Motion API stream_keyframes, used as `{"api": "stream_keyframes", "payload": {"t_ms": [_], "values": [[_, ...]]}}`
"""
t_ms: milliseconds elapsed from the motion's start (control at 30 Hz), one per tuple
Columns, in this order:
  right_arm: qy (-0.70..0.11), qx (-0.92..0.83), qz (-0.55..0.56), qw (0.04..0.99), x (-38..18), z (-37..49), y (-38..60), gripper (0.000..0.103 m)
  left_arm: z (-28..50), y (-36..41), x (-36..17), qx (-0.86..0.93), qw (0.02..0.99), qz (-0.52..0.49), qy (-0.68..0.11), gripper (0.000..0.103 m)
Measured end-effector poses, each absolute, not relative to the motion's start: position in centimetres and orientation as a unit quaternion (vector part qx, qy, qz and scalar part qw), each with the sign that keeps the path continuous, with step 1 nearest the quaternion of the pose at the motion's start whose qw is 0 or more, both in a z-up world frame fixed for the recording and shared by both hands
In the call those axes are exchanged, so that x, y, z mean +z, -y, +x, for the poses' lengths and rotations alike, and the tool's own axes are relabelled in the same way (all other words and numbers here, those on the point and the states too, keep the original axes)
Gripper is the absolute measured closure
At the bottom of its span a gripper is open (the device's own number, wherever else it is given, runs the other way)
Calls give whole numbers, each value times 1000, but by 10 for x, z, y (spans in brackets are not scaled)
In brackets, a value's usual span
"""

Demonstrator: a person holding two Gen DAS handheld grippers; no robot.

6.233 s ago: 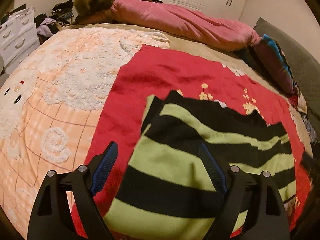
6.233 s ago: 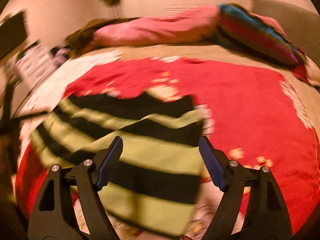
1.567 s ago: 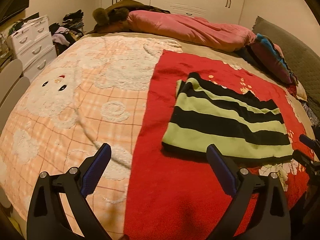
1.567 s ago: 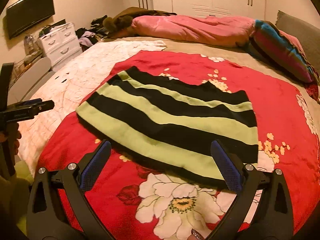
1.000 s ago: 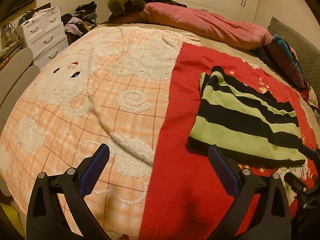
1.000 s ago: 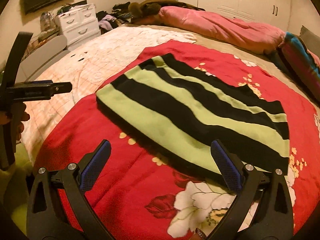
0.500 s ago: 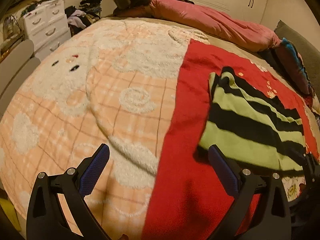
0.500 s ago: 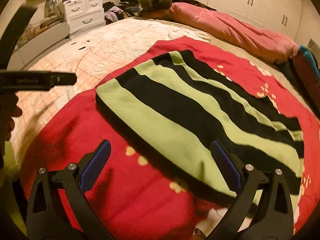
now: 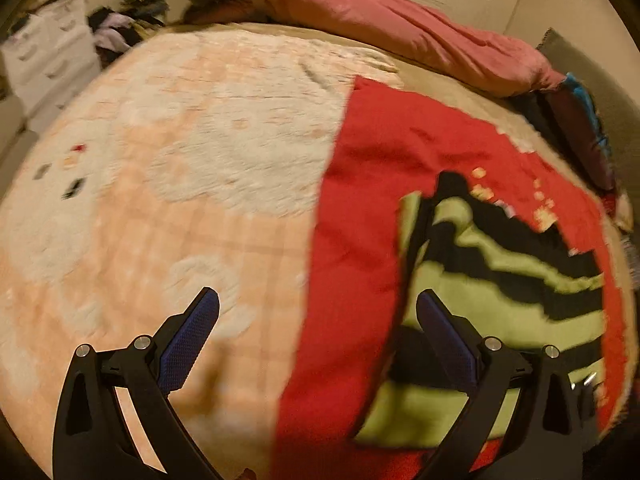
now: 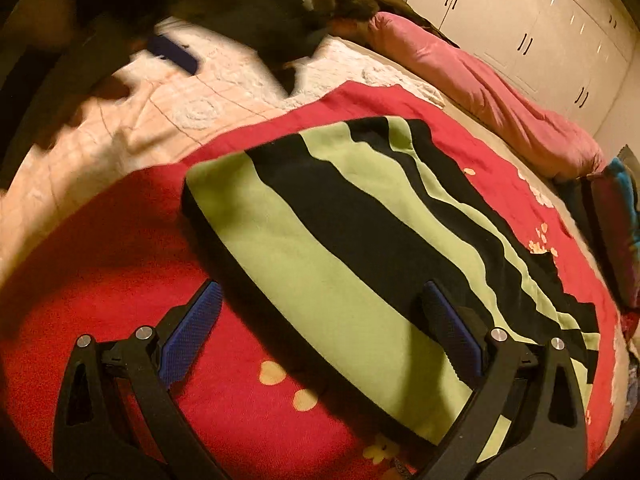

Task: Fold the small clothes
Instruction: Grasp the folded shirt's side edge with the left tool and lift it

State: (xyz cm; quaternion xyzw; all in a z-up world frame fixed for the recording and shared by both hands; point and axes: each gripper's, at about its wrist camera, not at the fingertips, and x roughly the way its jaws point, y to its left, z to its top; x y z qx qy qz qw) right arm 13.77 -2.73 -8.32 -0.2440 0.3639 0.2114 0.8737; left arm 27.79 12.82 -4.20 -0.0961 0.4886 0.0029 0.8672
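Note:
A folded garment in green and black stripes [image 10: 360, 232] lies flat on the red flowered blanket [image 10: 100, 240]. In the left wrist view the same striped garment [image 9: 500, 280] sits right of centre, blurred by motion. My left gripper [image 9: 316, 328] is open, hovering over the seam between the peach blanket and the red one, left of the garment. My right gripper [image 10: 320, 320] is open too, low over the garment's near green edge, its right finger above the cloth and its left finger above the red blanket. In the right wrist view the left gripper [image 10: 172, 54] appears blurred at upper left.
A peach and white fleece blanket [image 9: 160, 184] covers the bed's left half. A pink duvet [image 9: 400, 32] lies along the far edge, with a striped pillow [image 10: 616, 216] at right. White drawers [image 9: 44, 52] and a clothes pile stand left; wardrobes [image 10: 540, 20] line the back wall.
Both grippers have dropped closer to the bed. The right one moved in over the garment's near edge. The left one swung forward over the bed; neither took hold of anything.

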Motion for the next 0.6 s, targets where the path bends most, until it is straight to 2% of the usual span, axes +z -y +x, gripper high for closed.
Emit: {"api": "stream_keyframes", "payload": {"t_ms": [300,333,367,400,533,600], "values": [[-356,211,-239,878,-85,132,34,9,339,-100,-74,-73,835,-161,-520,7],[-353,210,-238,880,-84,132,36,9,343,-94,-77,-80,833,-159,-524,10],[-351,210,-236,882,-83,131,37,9,347,-91,-79,-86,831,-158,-527,22],[-350,209,-235,883,-82,132,38,9,351,-88,-83,-96,826,-164,-531,27],[-354,214,-228,881,-84,138,39,9,362,-97,-104,-124,788,-255,-546,38],[-350,216,-243,879,-86,139,35,9,364,-97,-111,-126,783,-267,-547,39]]}}
